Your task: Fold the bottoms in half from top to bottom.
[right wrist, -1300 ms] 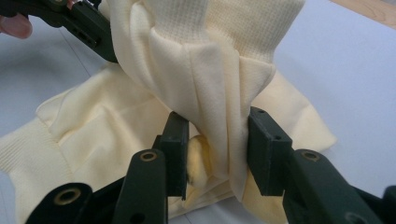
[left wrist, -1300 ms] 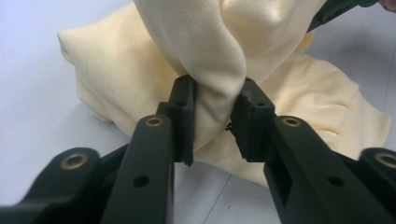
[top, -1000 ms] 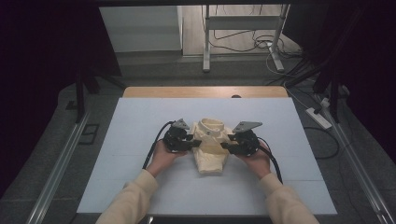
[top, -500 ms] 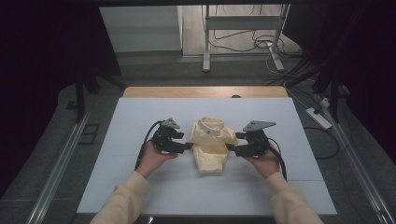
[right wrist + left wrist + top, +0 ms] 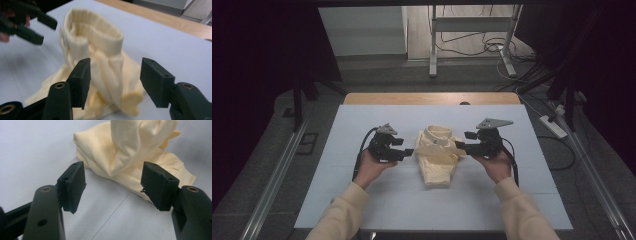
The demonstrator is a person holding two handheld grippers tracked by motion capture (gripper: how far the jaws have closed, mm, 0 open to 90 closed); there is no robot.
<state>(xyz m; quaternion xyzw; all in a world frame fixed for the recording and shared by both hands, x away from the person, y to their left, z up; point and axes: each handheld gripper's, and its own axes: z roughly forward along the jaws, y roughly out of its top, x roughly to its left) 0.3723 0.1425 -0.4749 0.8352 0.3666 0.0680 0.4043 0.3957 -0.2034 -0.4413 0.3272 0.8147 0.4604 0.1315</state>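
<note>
Garment point(image 5: 438, 155), pale yellow and folded, lies near the middle of the white tabletop point(image 5: 362, 120), its ribbed collar point(image 5: 437, 134) turned toward the far edge and its narrow end toward the person. Left gripper point(image 5: 408, 152) sits just beside the garment's left edge, jaws released and holding nothing; in the left gripper view the jaws point(image 5: 113, 187) stand wide apart with bare tabletop between them and the folded cloth point(image 5: 125, 157) just beyond. Right gripper point(image 5: 460, 147) sits at the garment's right edge, jaws likewise released; in the right gripper view the collar point(image 5: 92, 32) stands upright ahead of the gap, and whether a jaw touches cloth cannot be told. Nothing lies between either gripper and the garment. A strip of wooden edge point(image 5: 432, 98) shows beyond the white surface. Behind it stand a metal frame point(image 5: 472, 40) and loose cables point(image 5: 477, 45) on the floor; a power strip point(image 5: 553, 126) lies to the right.
</note>
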